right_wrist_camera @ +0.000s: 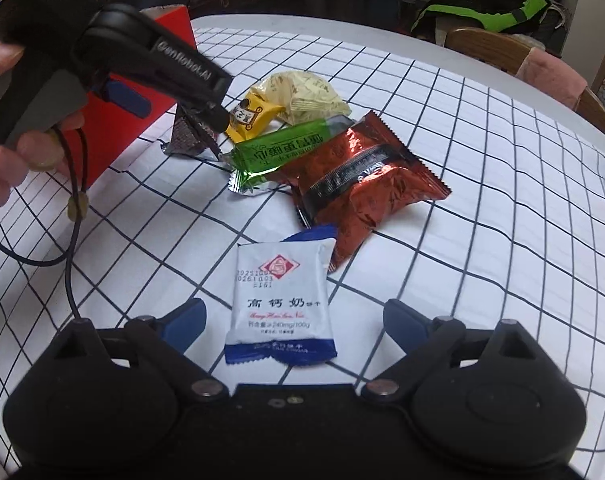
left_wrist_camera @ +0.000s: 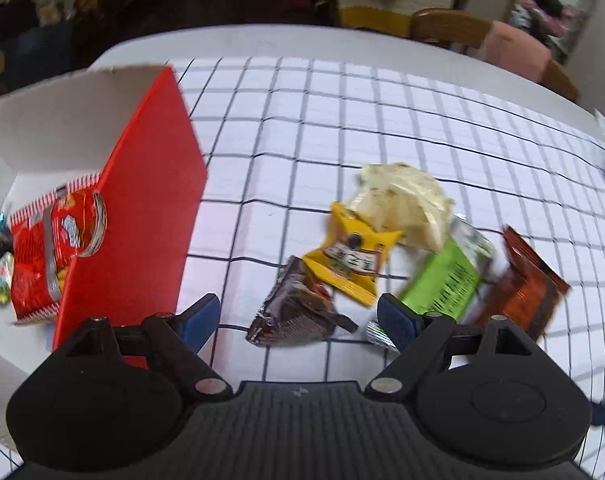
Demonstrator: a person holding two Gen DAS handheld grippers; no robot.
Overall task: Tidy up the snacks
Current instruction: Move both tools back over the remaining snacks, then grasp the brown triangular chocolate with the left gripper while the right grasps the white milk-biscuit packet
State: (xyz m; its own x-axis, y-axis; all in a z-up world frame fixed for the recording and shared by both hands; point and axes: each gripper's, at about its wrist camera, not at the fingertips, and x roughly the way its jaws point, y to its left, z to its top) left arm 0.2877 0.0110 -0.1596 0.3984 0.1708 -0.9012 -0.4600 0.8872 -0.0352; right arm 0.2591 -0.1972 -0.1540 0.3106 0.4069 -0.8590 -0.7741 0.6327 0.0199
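Both tools gape, gripping nothing: left tool (left_wrist_camera: 298,316) over a brown packet (left_wrist_camera: 298,312) beside the red box (left_wrist_camera: 142,208); right tool (right_wrist_camera: 294,320) straddles a white packet (right_wrist_camera: 282,300), table (right_wrist_camera: 482,280) mid-cloth.

Wooden chair (right_wrist_camera: 487,49) behind checked table (right_wrist_camera: 462,128)
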